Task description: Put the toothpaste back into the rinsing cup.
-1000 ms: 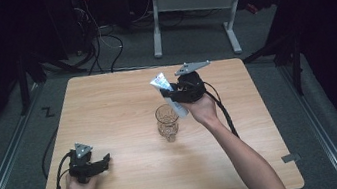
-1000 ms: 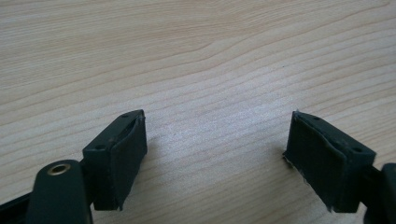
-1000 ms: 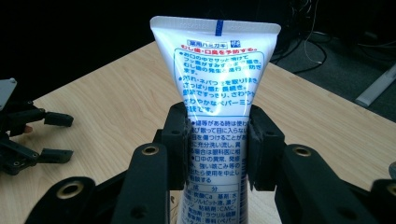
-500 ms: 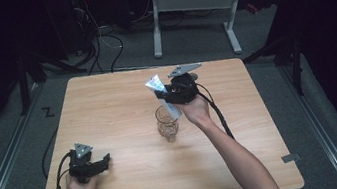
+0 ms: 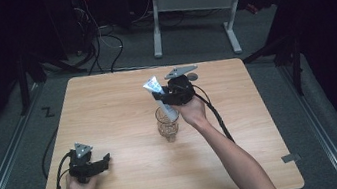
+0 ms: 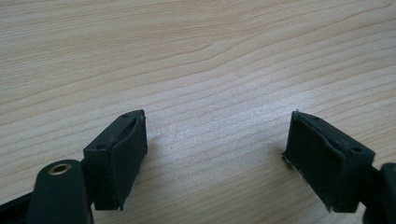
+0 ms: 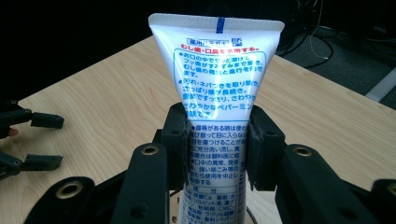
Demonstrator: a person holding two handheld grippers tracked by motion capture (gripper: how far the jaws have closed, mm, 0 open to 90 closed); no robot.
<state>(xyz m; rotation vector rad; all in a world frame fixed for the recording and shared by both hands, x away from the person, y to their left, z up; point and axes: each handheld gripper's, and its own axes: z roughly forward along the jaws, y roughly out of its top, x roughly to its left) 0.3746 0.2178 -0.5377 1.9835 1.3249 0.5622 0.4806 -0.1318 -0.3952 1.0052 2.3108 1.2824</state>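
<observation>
A white toothpaste tube (image 7: 218,84) with blue print stands crimped end up between my right gripper's (image 7: 218,144) pads, which are shut on its middle. In the high view the right gripper (image 5: 164,97) holds the tube (image 5: 154,87) tilted over a clear glass (image 5: 167,125) at the table's middle, with the tube's lower end at the glass's mouth. My left gripper (image 5: 104,160) rests low near the front left of the table, jaws open. Its black pads (image 6: 126,154) stand wide apart over bare wood with nothing between them.
The light wooden table (image 5: 108,108) has dark floor all around. A white desk frame (image 5: 193,5) stands behind the far edge. Cables trail from both grippers. The other hand's open gripper (image 7: 32,140) shows at the left of the right gripper view.
My right gripper has carried the tube leftward and a little down, bringing its lower end to the glass's mouth. The left gripper has stayed put.
</observation>
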